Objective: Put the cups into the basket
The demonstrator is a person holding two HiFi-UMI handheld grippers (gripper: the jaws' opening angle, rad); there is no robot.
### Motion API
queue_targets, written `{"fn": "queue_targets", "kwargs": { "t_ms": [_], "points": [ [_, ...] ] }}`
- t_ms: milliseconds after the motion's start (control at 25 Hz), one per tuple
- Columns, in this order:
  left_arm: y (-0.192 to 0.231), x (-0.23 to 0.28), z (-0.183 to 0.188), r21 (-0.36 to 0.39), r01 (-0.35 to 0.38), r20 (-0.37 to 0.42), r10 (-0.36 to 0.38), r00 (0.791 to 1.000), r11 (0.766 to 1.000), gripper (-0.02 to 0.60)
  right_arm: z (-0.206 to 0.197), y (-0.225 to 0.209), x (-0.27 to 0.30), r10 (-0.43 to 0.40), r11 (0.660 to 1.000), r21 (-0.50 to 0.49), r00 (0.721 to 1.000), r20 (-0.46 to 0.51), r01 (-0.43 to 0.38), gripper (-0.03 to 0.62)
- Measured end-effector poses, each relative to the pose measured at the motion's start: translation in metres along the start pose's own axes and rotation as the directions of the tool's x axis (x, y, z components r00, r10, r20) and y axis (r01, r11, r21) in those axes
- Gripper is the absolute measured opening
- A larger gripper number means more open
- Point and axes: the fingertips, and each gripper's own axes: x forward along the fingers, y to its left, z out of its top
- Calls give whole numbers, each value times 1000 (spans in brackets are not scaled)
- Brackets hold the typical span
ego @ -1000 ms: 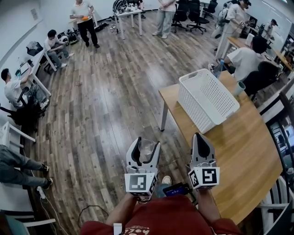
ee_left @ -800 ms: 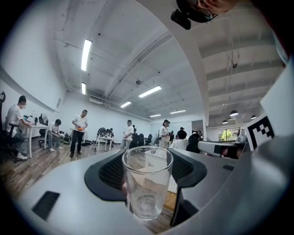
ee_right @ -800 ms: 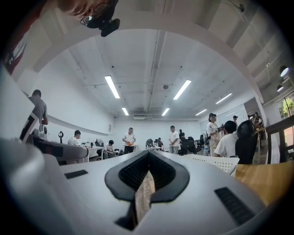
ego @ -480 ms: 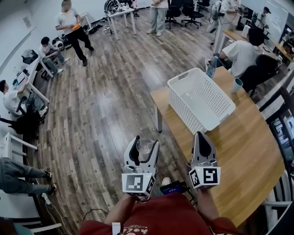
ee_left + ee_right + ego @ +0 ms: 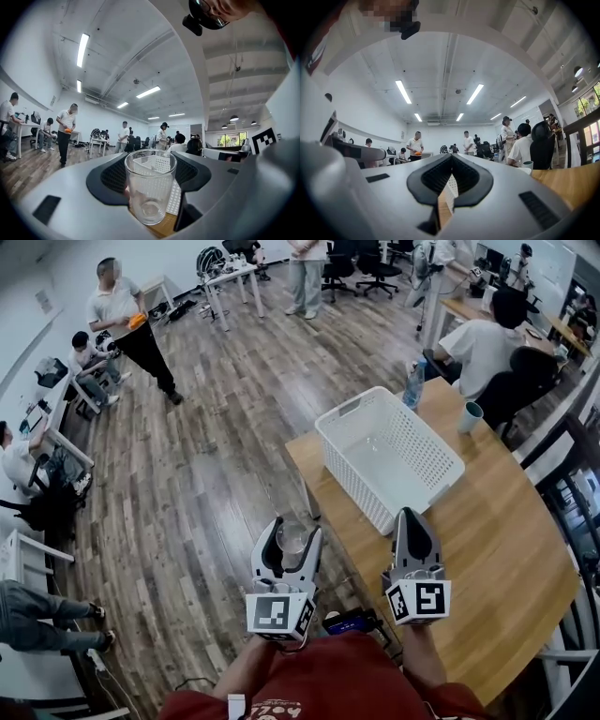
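A clear glass cup (image 5: 292, 539) stands upright between the jaws of my left gripper (image 5: 292, 528), which is shut on it over the wooden floor, left of the table corner. In the left gripper view the cup (image 5: 149, 191) fills the middle, with the white basket (image 5: 161, 163) showing behind it. My right gripper (image 5: 411, 519) is shut with nothing in it, above the table's near edge. The empty white basket (image 5: 390, 460) sits on the wooden table (image 5: 487, 549), ahead of both grippers. A teal cup (image 5: 469, 416) stands beyond the basket.
A water bottle (image 5: 413, 383) stands at the table's far corner. A seated person (image 5: 483, 352) and dark chair sit behind the table. Several people stand or sit around the room; one walks at the far left (image 5: 127, 329). The teal cup (image 5: 528, 164) shows at right in the right gripper view.
The basket and table have shifted left and nearer in the head view as I moved closer. Both grippers keep their pose, the cup still held. The walking person moved left.
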Motion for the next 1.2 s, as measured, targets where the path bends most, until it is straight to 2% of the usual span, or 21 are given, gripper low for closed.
{"fn": "queue_targets", "kwargs": {
  "t_ms": [440, 840, 1200],
  "points": [
    [-4, 36, -3, -13, 60, 1, -60, 998, 998, 288, -4, -20, 23, -40, 999, -27, 999, -3, 40, 9],
    [37, 99, -29, -49, 155, -38, -157, 987, 987, 288, -17, -18, 80, -128, 988, -86, 992, -9, 127, 9],
    [62, 160, -9, -49, 263, -23, -265, 964, 963, 288, -18, -19, 131, -216, 971, -108, 976, -22, 213, 9]
  ]
}}
